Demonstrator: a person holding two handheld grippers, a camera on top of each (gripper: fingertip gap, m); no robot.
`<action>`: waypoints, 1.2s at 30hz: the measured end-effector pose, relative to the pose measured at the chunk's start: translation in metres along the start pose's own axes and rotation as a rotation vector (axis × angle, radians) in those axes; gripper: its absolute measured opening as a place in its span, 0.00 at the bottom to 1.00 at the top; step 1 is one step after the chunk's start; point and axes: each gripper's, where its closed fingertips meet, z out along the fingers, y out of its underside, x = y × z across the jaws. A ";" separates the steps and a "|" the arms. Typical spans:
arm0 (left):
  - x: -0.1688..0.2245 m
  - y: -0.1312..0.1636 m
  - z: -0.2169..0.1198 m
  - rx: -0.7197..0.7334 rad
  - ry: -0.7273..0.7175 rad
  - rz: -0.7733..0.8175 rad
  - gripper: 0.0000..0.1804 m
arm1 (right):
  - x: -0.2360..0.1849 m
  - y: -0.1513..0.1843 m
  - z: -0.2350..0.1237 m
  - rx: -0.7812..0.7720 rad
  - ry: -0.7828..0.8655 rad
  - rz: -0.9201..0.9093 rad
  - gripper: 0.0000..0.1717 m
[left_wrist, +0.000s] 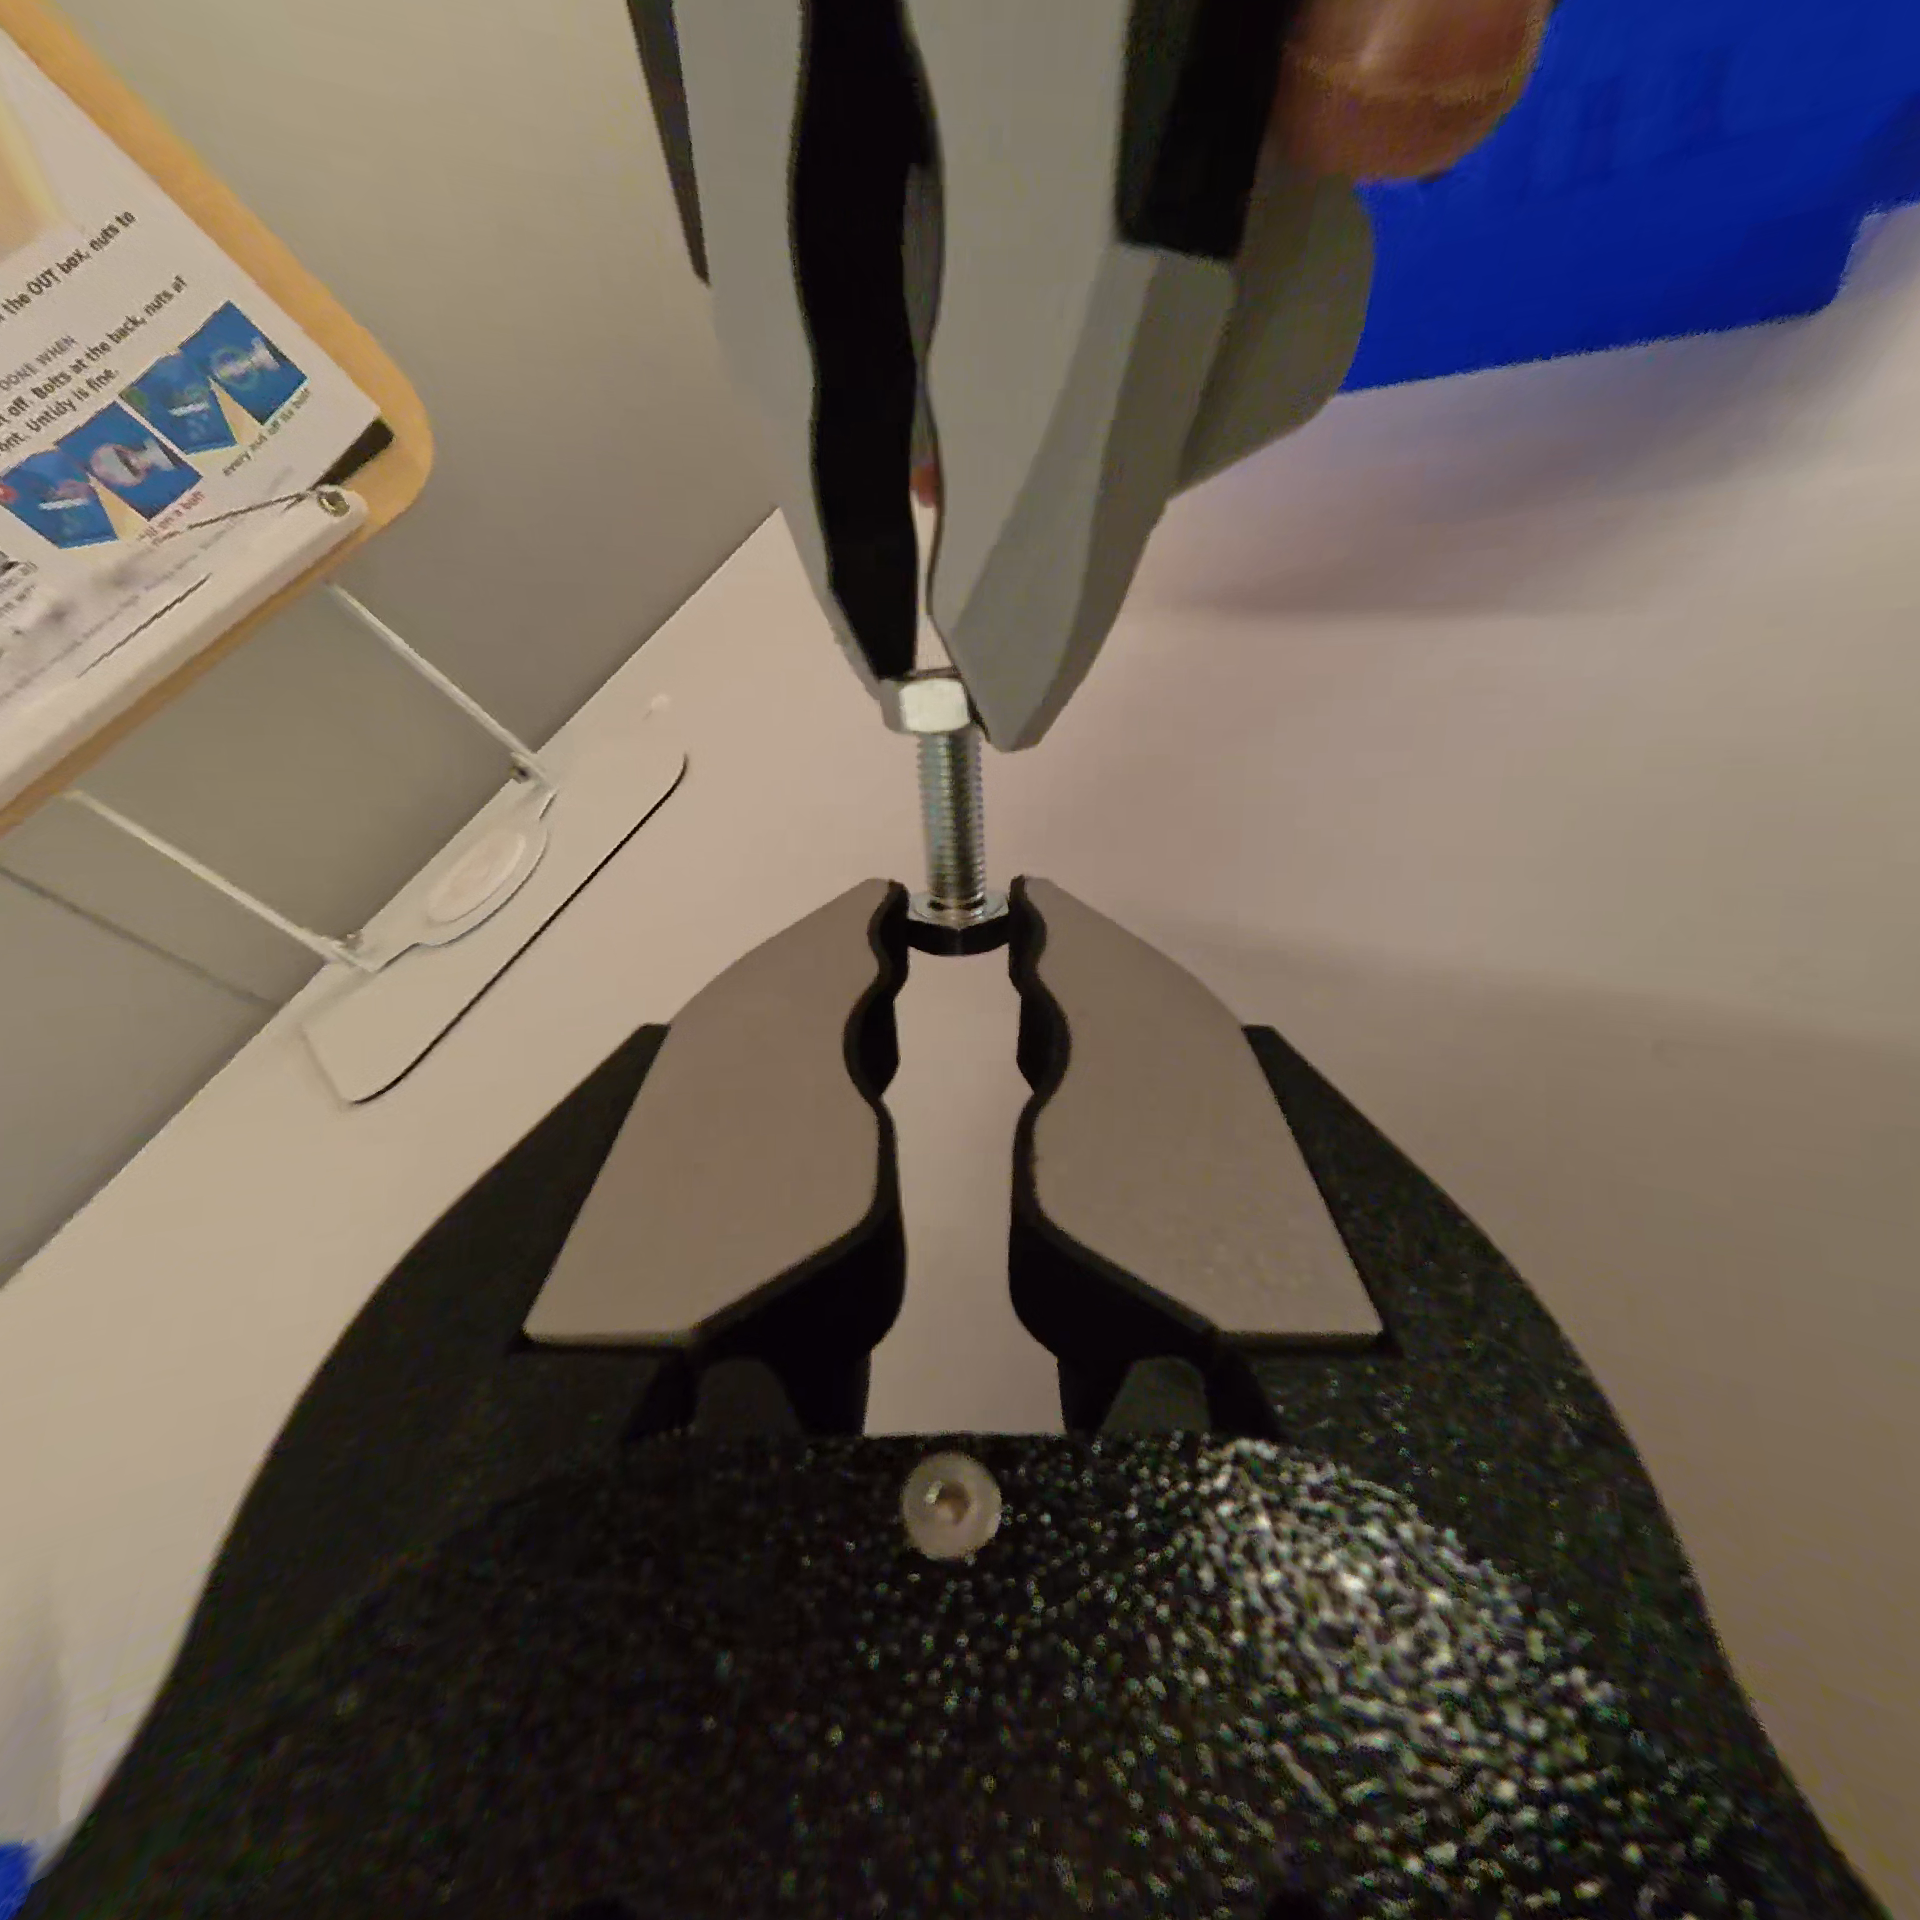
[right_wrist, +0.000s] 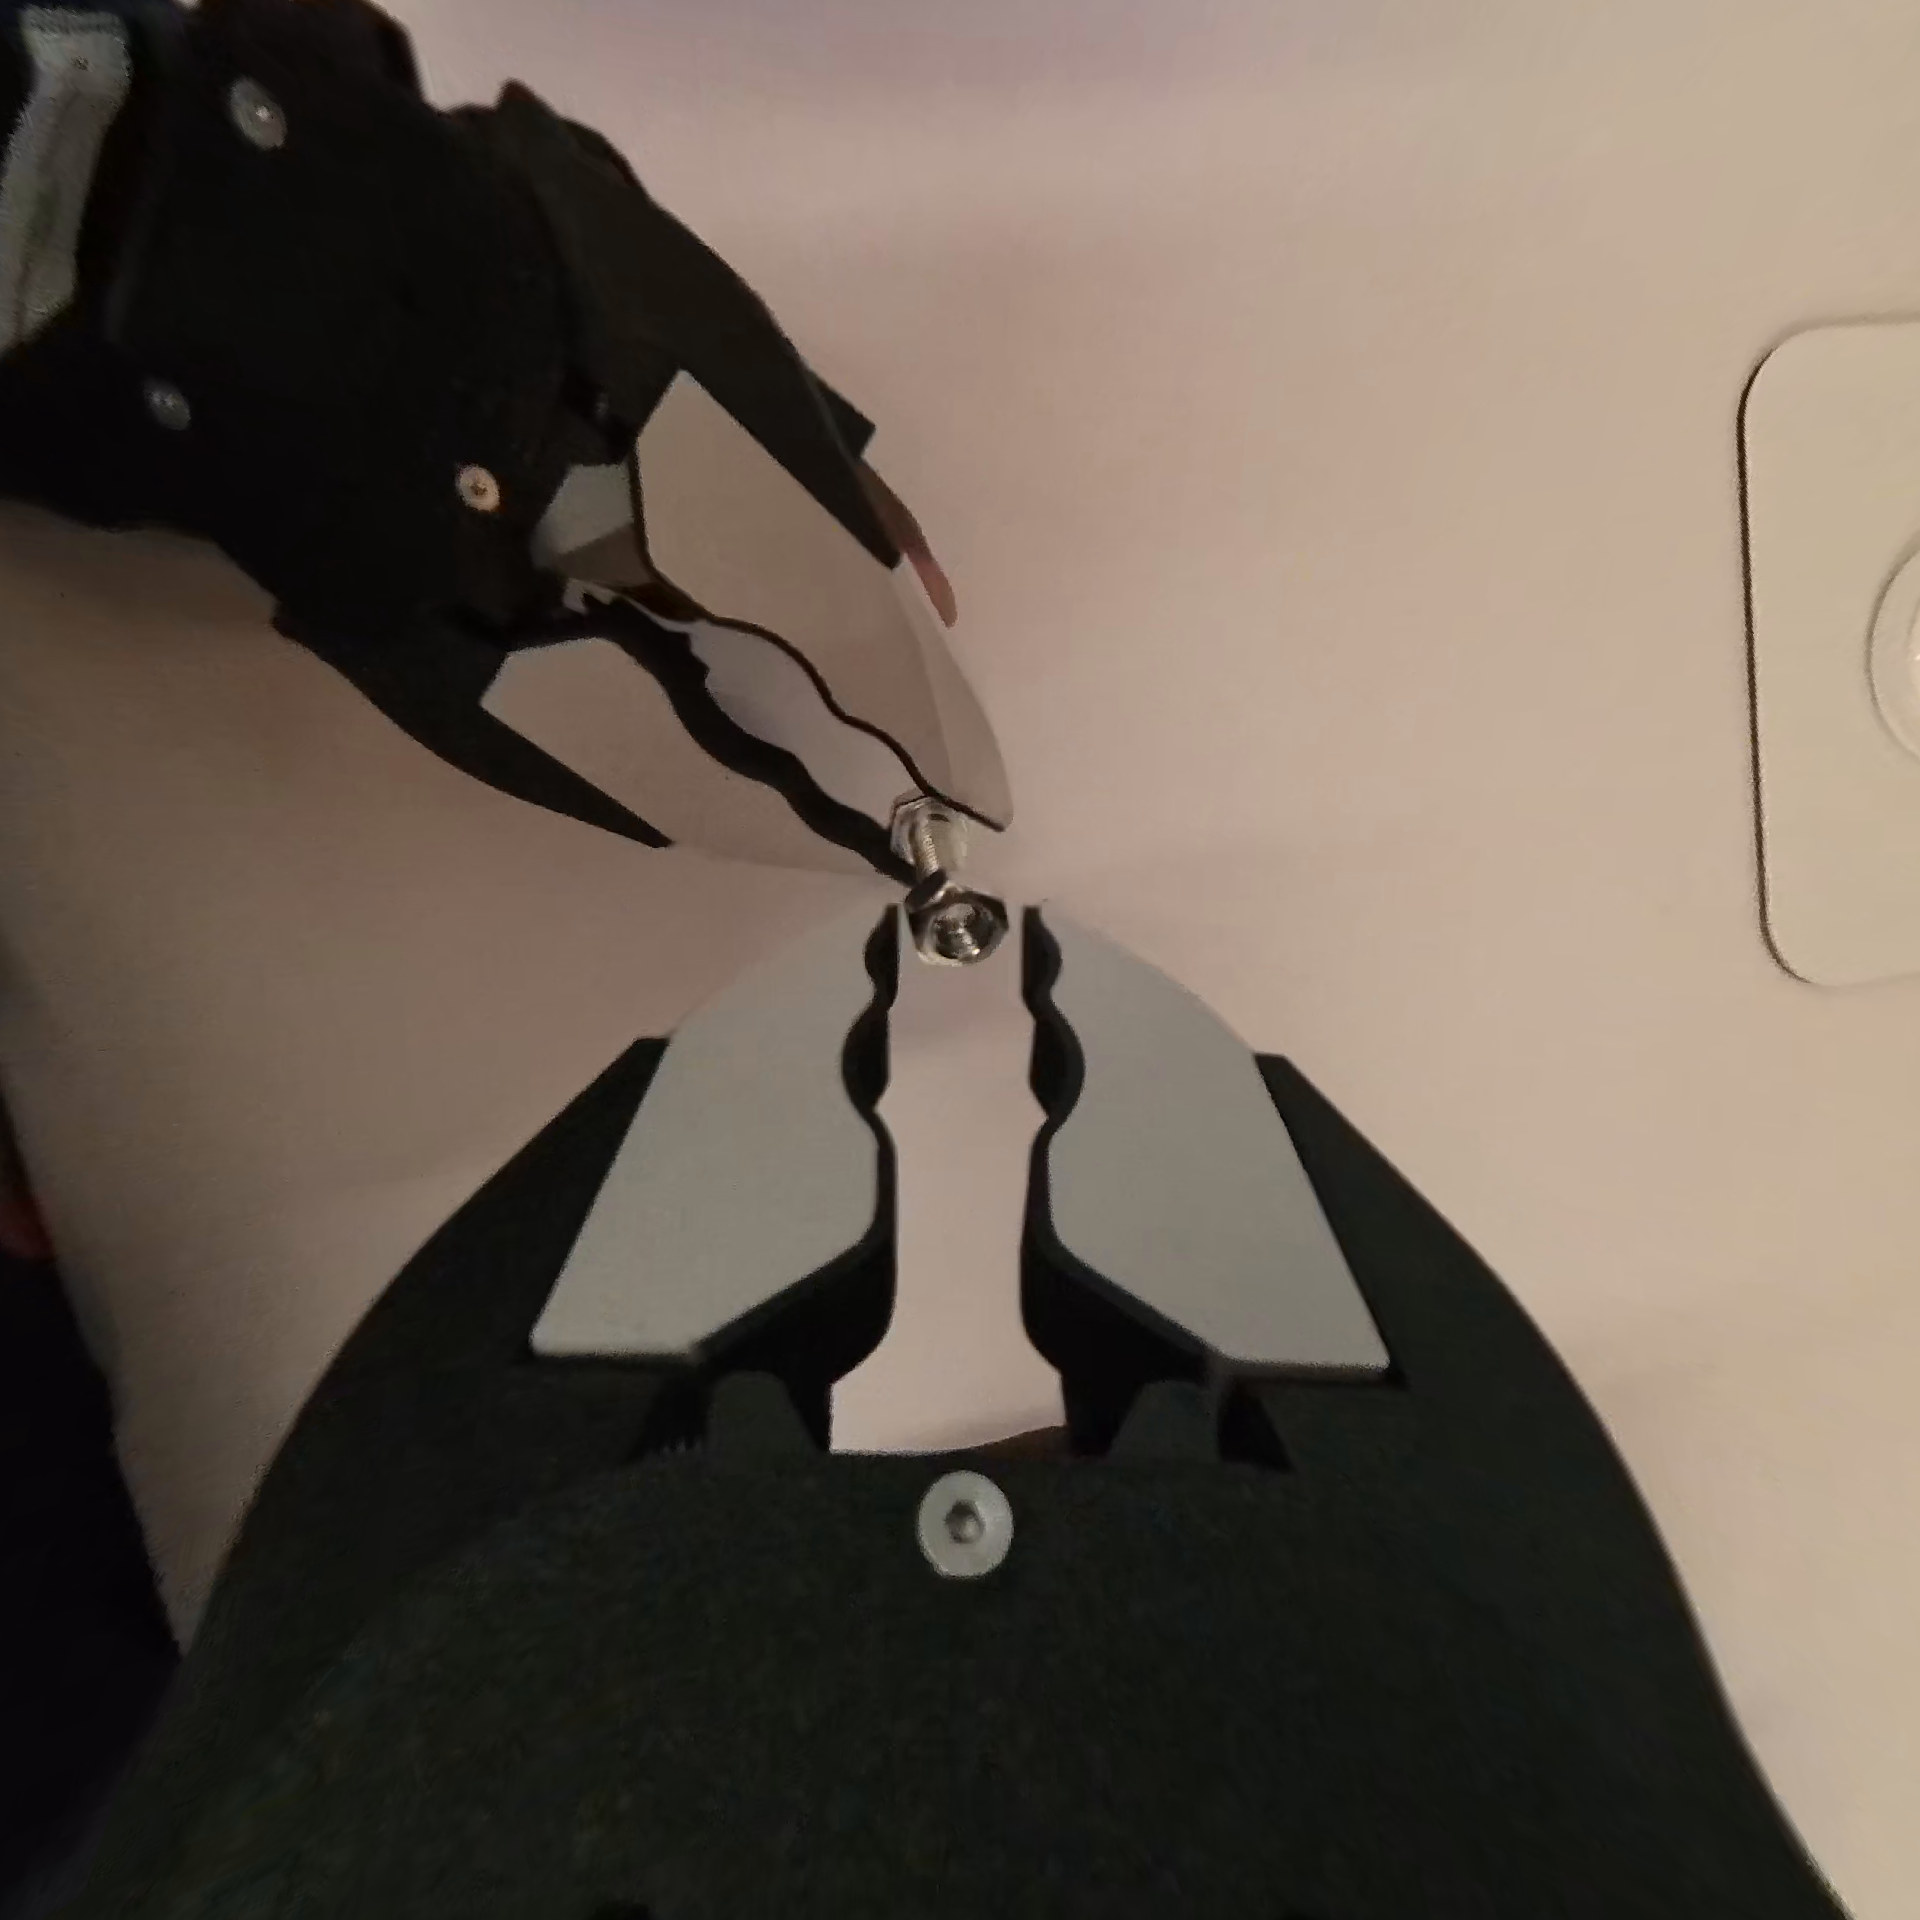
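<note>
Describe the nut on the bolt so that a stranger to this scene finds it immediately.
Above the white table, two hand-held grippers meet tip to tip, joined by a silver bolt. The left hand-held gripper holds the bolt's head; the nut sits at the opposite end, at the tip of the right hand-held gripper. Unlike the solid head, it shows the bolt's threaded tip through its hole.

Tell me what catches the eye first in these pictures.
A silver bolt spans the air between two grippers above a white table: the left gripper pinches its head, and the right gripper points down from above with its fingertips on either side of the nut. At the left edge, a printed sheet on a wooden board leans on a white stand.
</note>
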 end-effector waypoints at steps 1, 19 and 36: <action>0.001 -0.001 0.000 0.008 0.012 -0.021 0.10 | 0.000 -0.001 -0.002 0.006 0.002 -0.039 0.18; 0.023 -0.009 0.000 0.089 0.225 -0.099 0.10 | -0.013 0.008 -0.009 -0.012 -0.055 -0.743 0.15; 0.013 0.004 0.002 -0.035 0.085 0.034 0.10 | -0.003 0.020 -0.001 -0.047 -0.021 -0.313 0.27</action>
